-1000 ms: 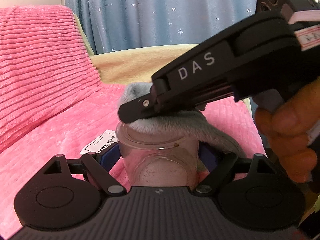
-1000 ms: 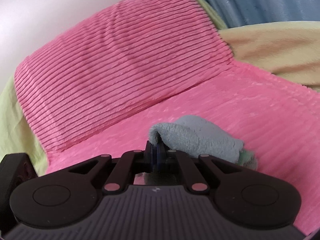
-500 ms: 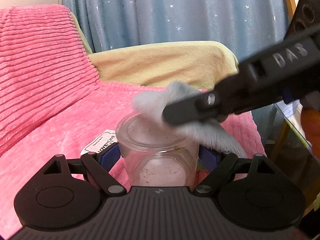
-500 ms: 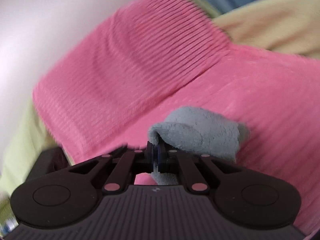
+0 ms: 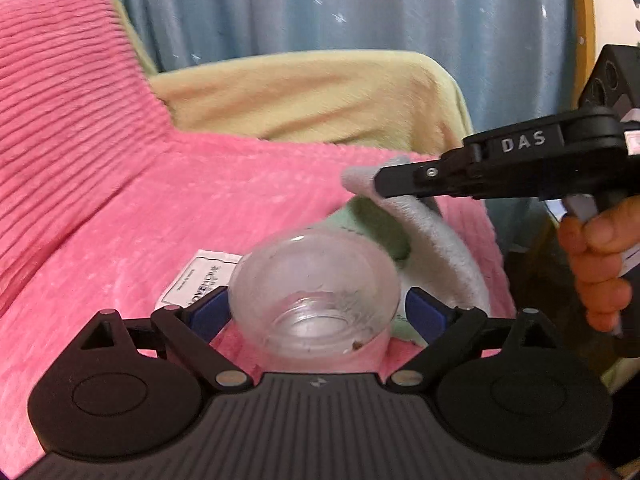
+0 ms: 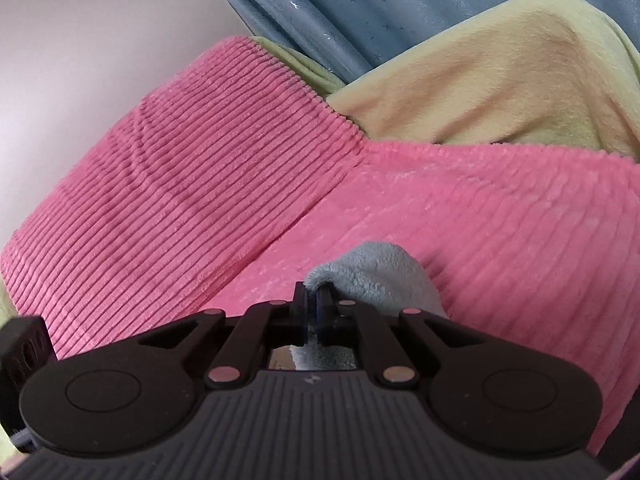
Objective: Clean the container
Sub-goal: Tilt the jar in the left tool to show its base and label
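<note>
Two grippers busy | left gripper clamps clear plastic container, now tilted toward camera | right gripper pinching grey cloth has lifted out toward 2 o'clock | specks remain inside, wiping likely unfinished

Right tongs were closed tight on a fold of grey-blue fleece cloth; the cloth bulged forward and to the right of the fingertips, with a strip also seen behind them, inside the linkage. Beyond the cloth lay a pink ribbed blanket. Past the blanket: yellow-green cover, blue starred curtain, pale wall.
</note>
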